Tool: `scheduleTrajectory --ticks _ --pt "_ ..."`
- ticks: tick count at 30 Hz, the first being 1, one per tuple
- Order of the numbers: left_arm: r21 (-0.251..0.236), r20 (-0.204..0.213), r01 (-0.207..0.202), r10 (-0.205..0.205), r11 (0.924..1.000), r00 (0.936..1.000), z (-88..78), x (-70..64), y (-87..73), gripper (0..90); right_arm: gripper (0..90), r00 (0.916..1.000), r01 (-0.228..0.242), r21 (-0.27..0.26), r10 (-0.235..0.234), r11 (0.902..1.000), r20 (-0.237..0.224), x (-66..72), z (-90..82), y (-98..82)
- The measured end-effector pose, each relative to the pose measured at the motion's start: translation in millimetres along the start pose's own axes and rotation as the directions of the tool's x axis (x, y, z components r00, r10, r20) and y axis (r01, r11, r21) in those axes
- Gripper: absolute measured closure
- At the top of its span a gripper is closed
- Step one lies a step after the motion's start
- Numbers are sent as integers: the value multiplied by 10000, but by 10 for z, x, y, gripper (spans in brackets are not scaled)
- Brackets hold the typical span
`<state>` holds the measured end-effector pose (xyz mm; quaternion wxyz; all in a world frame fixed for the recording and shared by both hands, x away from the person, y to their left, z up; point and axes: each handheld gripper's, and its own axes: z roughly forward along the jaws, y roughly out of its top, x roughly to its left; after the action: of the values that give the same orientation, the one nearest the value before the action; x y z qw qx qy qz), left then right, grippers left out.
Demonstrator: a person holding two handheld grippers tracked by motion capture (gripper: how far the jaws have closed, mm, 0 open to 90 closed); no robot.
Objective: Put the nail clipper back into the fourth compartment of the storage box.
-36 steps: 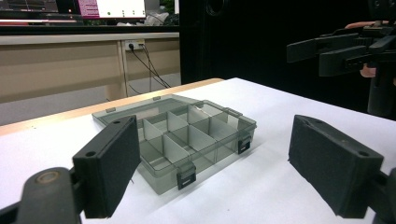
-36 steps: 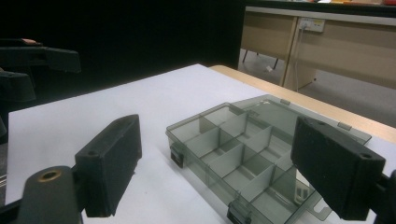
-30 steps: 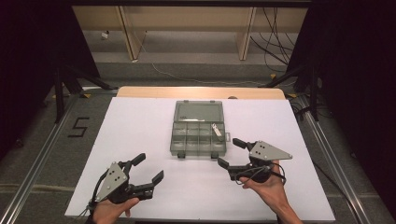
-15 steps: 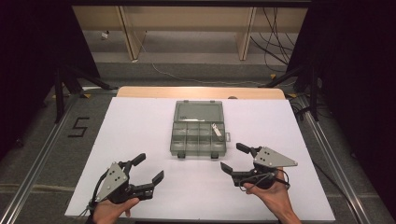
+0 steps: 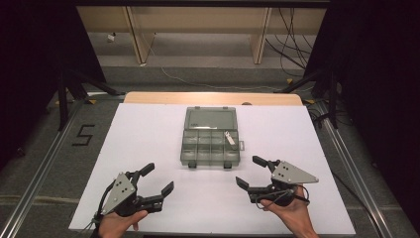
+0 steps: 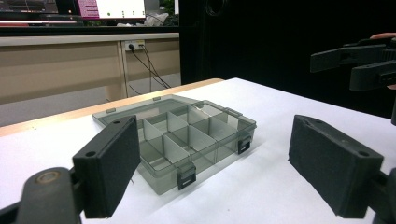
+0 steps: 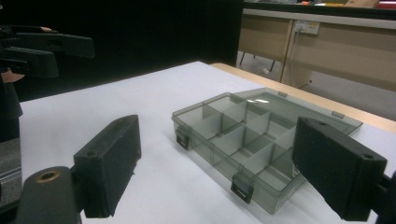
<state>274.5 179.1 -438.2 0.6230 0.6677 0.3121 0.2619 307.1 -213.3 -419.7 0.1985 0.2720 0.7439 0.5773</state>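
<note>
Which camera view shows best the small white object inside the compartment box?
The high view: it looks down into the compartment box, so the small white object lies plainly in a right-hand compartment. In the left gripper view and the right gripper view the box's dividers show, but I cannot make the object out.

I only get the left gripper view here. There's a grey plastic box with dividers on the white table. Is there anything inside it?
Observer: Yes. From the high view, a small pale object lies in a compartment on the right side of the box.
Operator: Is the lid off?
Observer: It is hinged open, lying flat on the far side of the compartments.
Operator: Where is the other gripper?
Observer: The right gripper sits near the table's front edge, open, right of the box and not touching it.
</note>
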Motion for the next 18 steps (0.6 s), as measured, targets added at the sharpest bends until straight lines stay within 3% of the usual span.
scheduleTrajectory --ticks 4,5,8,12,13,18 --pt "17 16 -41 41 10000 10000 0 -2 1 162 168 9999 46 -81 -45 10000 122 4 -25 -22" --pt "17 13 -50 50 10000 10000 0 -2 1 162 168 9995 239 -167 -235 9996 206 -6 -31 -28" --pt "13 12 -48 48 10000 10000 -1 -2 2 162 168 9999 130 -45 -130 9999 24 0 -51 -50" --pt "13 17 -48 48 10000 10000 0 -2 1 162 168 9997 78 53 -79 10000 252 18 -82 -98" --pt "15 14 -57 57 10000 10000 1 -2 1 162 168 9993 295 85 -297 9995 231 2 -93 -104" --pt "9 -4 -91 91 10000 10000 -2 0 -1 162 168 9998 110 212 -113 9997 134 50 -104 -149"
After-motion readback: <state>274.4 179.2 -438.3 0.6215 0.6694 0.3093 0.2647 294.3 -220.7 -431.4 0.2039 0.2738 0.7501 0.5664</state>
